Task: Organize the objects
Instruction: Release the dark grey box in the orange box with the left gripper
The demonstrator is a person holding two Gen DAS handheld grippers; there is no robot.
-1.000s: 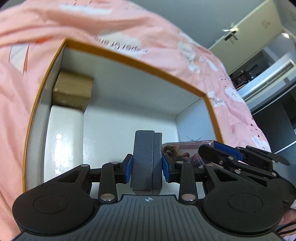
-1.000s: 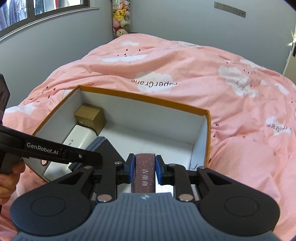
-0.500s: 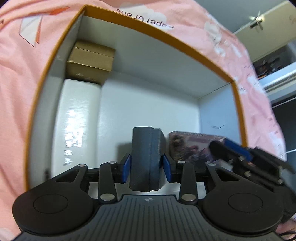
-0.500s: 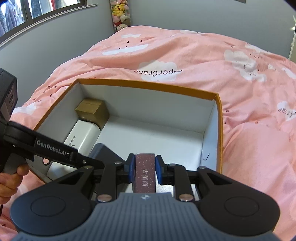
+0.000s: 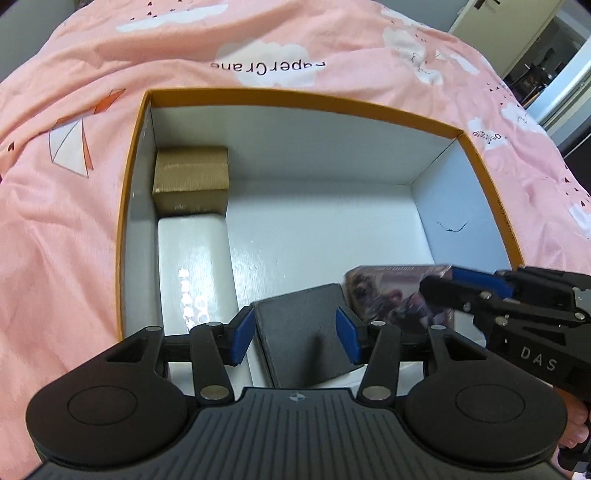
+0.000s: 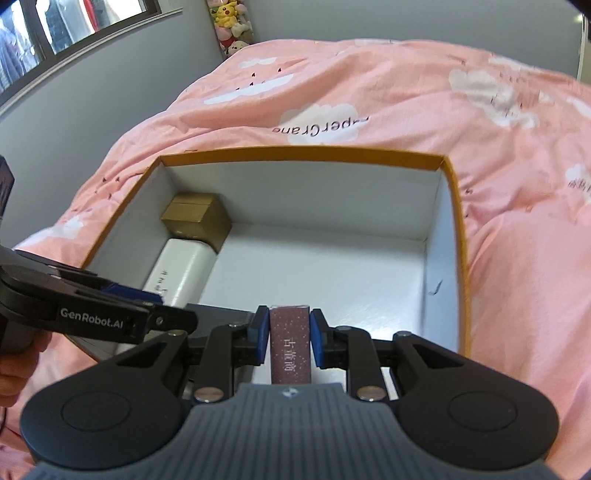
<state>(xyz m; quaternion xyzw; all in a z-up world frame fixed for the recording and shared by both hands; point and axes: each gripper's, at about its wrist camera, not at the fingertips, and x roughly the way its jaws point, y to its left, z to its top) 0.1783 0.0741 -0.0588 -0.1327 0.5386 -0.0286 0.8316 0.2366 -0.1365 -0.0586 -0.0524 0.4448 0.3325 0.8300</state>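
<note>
An open cardboard box with an orange rim [image 5: 306, 94] and white inside lies on a pink bedspread; it also shows in the right wrist view [image 6: 295, 151]. A gold box [image 5: 190, 177] and a white box [image 5: 194, 266] lie along its left wall. My left gripper [image 5: 295, 336] is open, its blue pads spread beside a dark grey box [image 5: 304, 332] that lies tilted at the near edge. My right gripper [image 6: 289, 339] is shut on a purple box [image 6: 290, 343], held upright over the box's near right part; this purple box also shows in the left wrist view [image 5: 391, 295].
The pink bedspread [image 6: 369, 103] with white clouds surrounds the cardboard box on all sides. A grey wall and window [image 6: 74, 44] stand at the back left, with plush toys [image 6: 231, 26] in the corner. A doorway [image 5: 546, 55] is at the far right.
My left gripper has opened and let go of the dark grey box, which now lies tilted in the cardboard box. Both grippers have tipped further down over the box.
</note>
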